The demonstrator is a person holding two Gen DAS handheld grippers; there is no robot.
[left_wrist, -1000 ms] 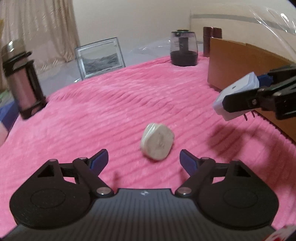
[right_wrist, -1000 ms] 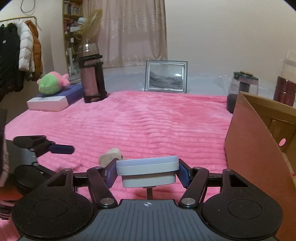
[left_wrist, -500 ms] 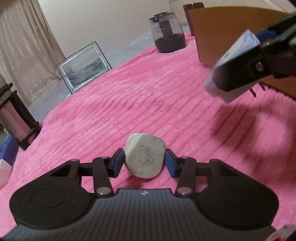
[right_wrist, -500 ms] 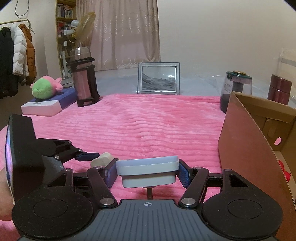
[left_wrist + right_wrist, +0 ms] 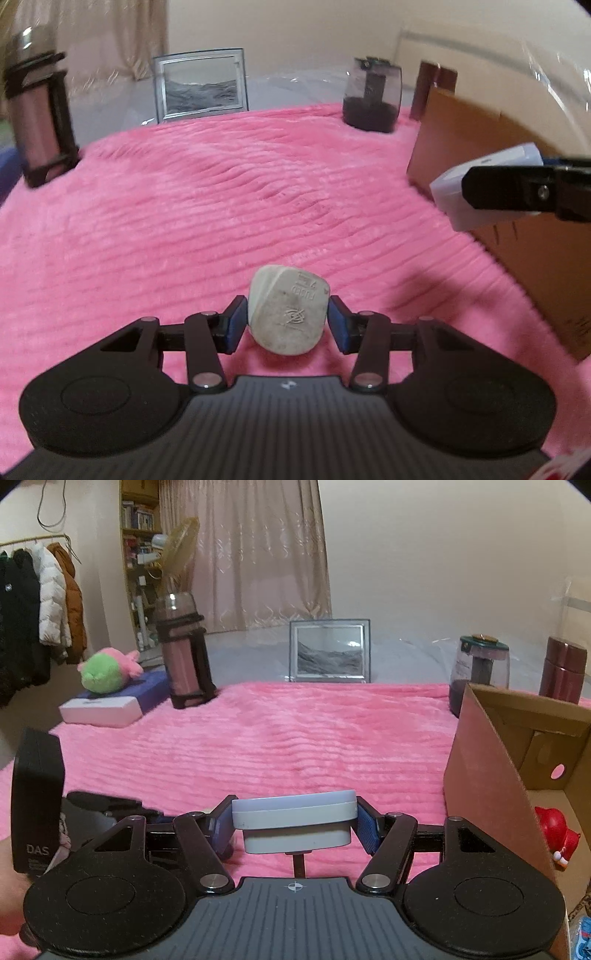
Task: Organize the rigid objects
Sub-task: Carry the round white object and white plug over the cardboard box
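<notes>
Open pink blanket [image 5: 229,206] is stretching across mid-frame. The left gripper [image 5: 286,321] is clamping the white plug [image 5: 288,314] at lower centre. The right gripper [image 5: 295,825] is gripping a white adapter [image 5: 295,821]. The cardboard box [image 5: 484,775], right edge, is holding a red toy [image 5: 554,830].

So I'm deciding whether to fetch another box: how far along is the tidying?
Done: a red toy already lies in the cardboard box. In hand: the left gripper, fingers just closed, holds a white plug; the right gripper holds a white adapter beside the box. Left: both still need dropping in.
</notes>
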